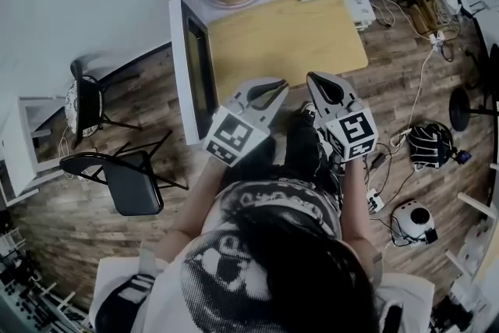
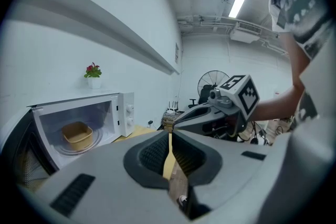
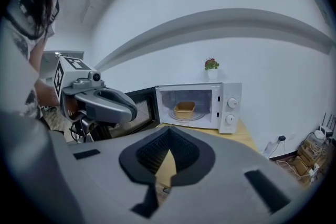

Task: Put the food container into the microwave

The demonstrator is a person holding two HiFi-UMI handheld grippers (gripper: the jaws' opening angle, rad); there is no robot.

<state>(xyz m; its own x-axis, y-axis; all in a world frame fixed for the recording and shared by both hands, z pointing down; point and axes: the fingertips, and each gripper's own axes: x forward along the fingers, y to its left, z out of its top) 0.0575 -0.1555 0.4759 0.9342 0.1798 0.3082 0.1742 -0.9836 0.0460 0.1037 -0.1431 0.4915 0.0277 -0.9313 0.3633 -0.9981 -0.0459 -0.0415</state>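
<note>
Both handheld claws, the left gripper and the right gripper, are clenched shut on nothing, near the person's body. The tan rectangular food container sits on the turntable inside the white microwave. Its dark-windowed door stands open, so placing looks done, and closing it is perhaps what remains.

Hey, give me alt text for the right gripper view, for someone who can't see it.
A tan food container sits inside a white microwave whose door stands open, on a wooden table. In the foreground the right gripper is shut and empty; the left gripper shows at left.
</note>
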